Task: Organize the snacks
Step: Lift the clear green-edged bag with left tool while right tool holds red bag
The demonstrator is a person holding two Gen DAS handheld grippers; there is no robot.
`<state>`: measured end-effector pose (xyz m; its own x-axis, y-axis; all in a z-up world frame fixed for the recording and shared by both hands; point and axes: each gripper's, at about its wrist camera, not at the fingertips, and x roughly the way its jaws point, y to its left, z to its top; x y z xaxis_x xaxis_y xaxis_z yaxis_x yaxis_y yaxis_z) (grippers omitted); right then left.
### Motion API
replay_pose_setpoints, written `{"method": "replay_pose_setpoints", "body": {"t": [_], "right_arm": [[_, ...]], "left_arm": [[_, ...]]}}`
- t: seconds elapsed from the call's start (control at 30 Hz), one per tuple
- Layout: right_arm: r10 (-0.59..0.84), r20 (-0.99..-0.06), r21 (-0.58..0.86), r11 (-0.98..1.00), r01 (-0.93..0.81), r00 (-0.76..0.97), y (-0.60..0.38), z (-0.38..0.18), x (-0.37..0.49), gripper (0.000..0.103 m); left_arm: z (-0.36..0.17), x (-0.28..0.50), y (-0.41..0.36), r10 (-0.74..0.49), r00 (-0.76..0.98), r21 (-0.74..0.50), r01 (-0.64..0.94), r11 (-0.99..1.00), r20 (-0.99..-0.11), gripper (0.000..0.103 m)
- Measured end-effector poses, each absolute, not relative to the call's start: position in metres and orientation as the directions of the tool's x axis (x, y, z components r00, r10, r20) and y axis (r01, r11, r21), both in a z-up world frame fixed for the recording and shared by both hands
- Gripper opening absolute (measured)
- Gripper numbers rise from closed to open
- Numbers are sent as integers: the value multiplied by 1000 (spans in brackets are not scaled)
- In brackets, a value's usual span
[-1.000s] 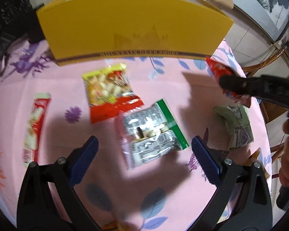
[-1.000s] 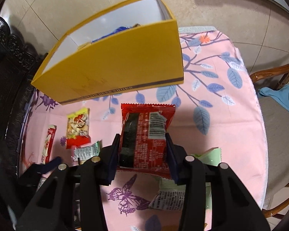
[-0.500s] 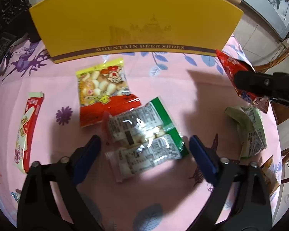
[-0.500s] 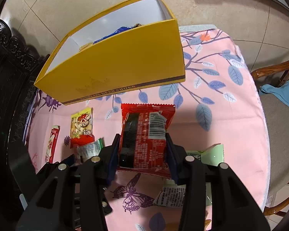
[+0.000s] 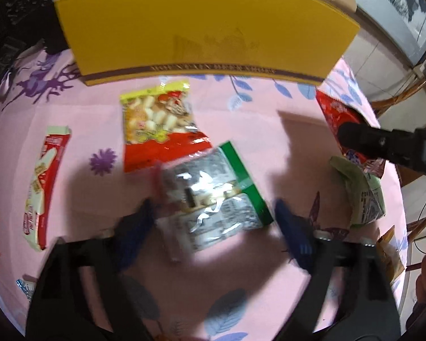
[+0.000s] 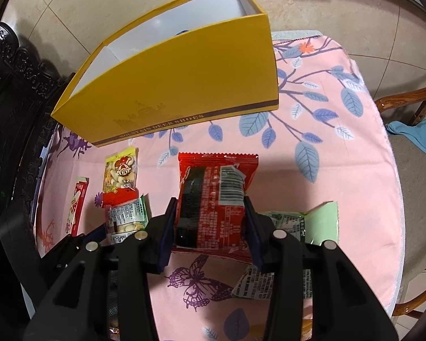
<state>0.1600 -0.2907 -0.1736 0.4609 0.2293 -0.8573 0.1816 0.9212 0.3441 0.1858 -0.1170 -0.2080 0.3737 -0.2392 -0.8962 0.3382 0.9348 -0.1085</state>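
A yellow shoe box (image 6: 184, 82) stands open at the back of the pink table; it also shows in the left wrist view (image 5: 207, 25). My right gripper (image 6: 210, 227) is shut on a red snack packet (image 6: 213, 199) and holds it above the table; the packet also shows in the left wrist view (image 5: 338, 113). My left gripper (image 5: 213, 221) is open, its blue fingers on either side of a silver and green packet (image 5: 213, 193) lying on the cloth, also seen in the right wrist view (image 6: 126, 218).
A yellow and red snack bag (image 5: 159, 125) lies in front of the box. A long red and white packet (image 5: 42, 187) lies at the left. A pale green packet (image 6: 312, 221) lies at the right, near the table edge. A wooden chair (image 6: 406, 105) stands beyond.
My left gripper has moved forward and down, so its fingers now flank the silver and green packet. My right gripper still holds the red packet, raised slightly toward the box.
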Motion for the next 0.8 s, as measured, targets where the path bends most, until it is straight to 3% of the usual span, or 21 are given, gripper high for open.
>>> {"method": "replay_pose_setpoints", "body": {"t": [0.17,0.37,0.57,0.73,0.77,0.8], "right_arm": [[232,-856,353,916,193,462,-295,-174,160,45],[232,-859,356,911,206,457,-297,-175,159,45],[235,-860,357,911,206,453,-293,-174,158,45],[238,-859,356,914,194,454,-292,-171,157,45],[241,-857,359,913,193,455,-291,-171,157,45],[243,-856,362,912,192,457,-291,-170,157,45]], "left_arm": [[-214,178,-134,-195,427,-25,371,928,-883,100],[-204,176,-118,-232,443,-60,369,928,-866,66],[-192,176,-111,-257,450,-77,380,922,-855,45],[-192,177,-112,-290,427,-110,399,911,-857,41],[-192,178,-113,-291,421,-110,403,909,-859,44],[-192,178,-113,-293,414,-116,402,908,-862,53]]}}
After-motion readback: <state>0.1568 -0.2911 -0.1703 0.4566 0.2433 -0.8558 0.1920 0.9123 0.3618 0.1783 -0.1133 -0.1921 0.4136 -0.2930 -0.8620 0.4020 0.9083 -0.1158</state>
